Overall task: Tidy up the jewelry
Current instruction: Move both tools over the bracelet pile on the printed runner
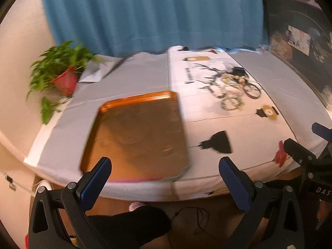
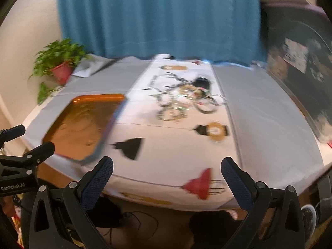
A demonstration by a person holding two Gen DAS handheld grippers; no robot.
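A pile of bracelets and bangles (image 1: 234,89) lies on the white printed cloth at the far right of the table; it also shows in the right wrist view (image 2: 184,101). An empty orange tray (image 1: 137,132) sits near the table's front left; the right wrist view shows it too (image 2: 83,124). My left gripper (image 1: 165,170) is open and empty, just in front of the tray's near edge. My right gripper (image 2: 167,170) is open and empty, above the table's front edge, well short of the jewelry.
A potted green plant in a red pot (image 1: 64,78) stands at the back left corner. A blue curtain (image 1: 153,14) hangs behind the table. Dark furniture (image 1: 300,47) stands to the right. Papers (image 1: 93,72) lie near the plant. Cables lie on the floor below.
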